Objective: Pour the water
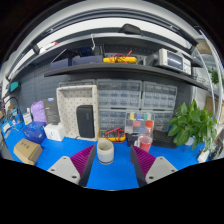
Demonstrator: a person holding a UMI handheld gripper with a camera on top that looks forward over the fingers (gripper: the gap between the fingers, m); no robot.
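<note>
I am looking along my gripper [111, 165] at a blue table [60, 150], going from the left. Far left, a cardboard box [27, 151] is lying on the blue, with a pale purple jug-like container [38, 111] and some blue and white things behind it that I am not managing to identify. Further in, a white perforated cabinet [77, 110] with a dark panel is standing against the back.

In the middle, a white cup [105, 151] is sitting on the table just ahead of my fingers, slightly left of the gap's centre. My fingers are spread apart and gripping nothing; the purple pads [82, 160] are showing on their inner faces. I am taking this cup as the task's thing, though whether it is holding water is hidden from me, since I am seeing only its side and rim.

The risk I am judging: closing in off-centre, my left finger could be nudging the cup and tipping or sliding it, and a loose grip on a smooth wall could be slipping mid-pour.

To the right, a cluster of small containers [141, 130] is standing beyond my right finger; which one should be receiving water is unclear. A leafy plant [193, 124] is filling the far right, partly cut off.
</note>
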